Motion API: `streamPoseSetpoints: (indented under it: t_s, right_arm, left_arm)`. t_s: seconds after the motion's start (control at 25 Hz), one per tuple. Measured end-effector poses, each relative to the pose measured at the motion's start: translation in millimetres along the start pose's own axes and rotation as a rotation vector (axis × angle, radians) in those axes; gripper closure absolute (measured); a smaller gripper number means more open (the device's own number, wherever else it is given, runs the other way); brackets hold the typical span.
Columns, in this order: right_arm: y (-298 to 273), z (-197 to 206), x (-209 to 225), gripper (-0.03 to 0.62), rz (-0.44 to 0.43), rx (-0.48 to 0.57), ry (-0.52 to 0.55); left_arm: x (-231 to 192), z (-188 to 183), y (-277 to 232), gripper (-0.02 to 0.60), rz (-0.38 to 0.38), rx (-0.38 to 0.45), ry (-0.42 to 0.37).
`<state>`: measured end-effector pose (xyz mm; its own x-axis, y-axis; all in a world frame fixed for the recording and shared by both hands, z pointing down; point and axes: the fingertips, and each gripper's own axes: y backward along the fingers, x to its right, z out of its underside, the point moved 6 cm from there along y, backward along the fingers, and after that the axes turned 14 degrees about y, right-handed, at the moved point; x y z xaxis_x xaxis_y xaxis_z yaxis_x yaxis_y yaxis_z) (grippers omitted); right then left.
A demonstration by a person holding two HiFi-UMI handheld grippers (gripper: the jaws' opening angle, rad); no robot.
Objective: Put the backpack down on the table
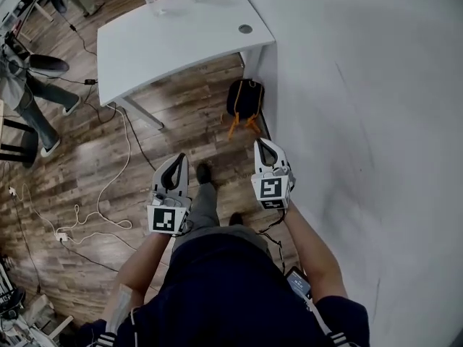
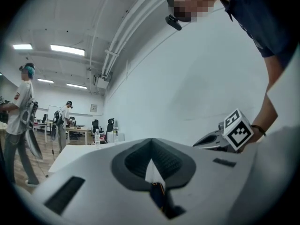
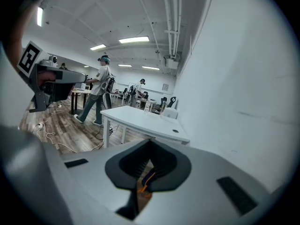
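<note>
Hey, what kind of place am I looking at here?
Probably an open-plan office or lab workspace: a white table on wood-look flooring, loose cables trailing across the floor, office chairs at desks further back, and strip lights overhead.

Both forearms [image 1: 141, 264] reach forward, side by side; left claw [image 1: 178, 159] closed tight, empty; right claw [image 1: 262, 144] likewise closed, tilted slightly downward.

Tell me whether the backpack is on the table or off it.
Off it. The backpack sits on the wooden floor against the wall, next to the table, not on its top.
</note>
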<state>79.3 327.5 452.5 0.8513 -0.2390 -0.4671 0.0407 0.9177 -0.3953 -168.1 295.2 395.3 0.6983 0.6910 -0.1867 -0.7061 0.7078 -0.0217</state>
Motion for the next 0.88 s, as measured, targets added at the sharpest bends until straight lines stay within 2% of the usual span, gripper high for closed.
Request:
streamPoseSetpoints:
  t_s: [0.08,0.2,0.4,0.76,0.8,0.88]
  right_arm:
    - [-31.2,2.5,6.6,0.592,0.02,-0.023,-0.021]
    - [-80.9,0.7,18.7,0.592,0.045,-0.076,-0.021]
    - [-153.1,12.8,35.6,0.592,0.068,-0.149,-0.017]
    - [-272.8,102.7,56.8,0.59,0.051,-0.268,-0.024]
    - [-283.1,113.5,55.7,0.578,0.038,-0.279,-0.02]
    - [-302.5,129.4,54.7,0.514,0.014,-0.293,-0.005]
  left_arm:
    - [-17.7,0.5,-27.5,0.578,0.023,-0.002,0.006]
    - [-42.5,-6.6,-69.9,0.578,0.071,0.004,0.054]
    - [-74.5,-0.8,-120.2,0.578,0.15,-0.054,0.07]
    - [-103.1,40.0,-184.9,0.578,0.15,-0.11,0.056]
    - [-103.8,45.9,-189.1,0.578,0.144,-0.114,0.056]
    - [-104.0,55.4,-197.2,0.578,0.133,-0.124,0.063]
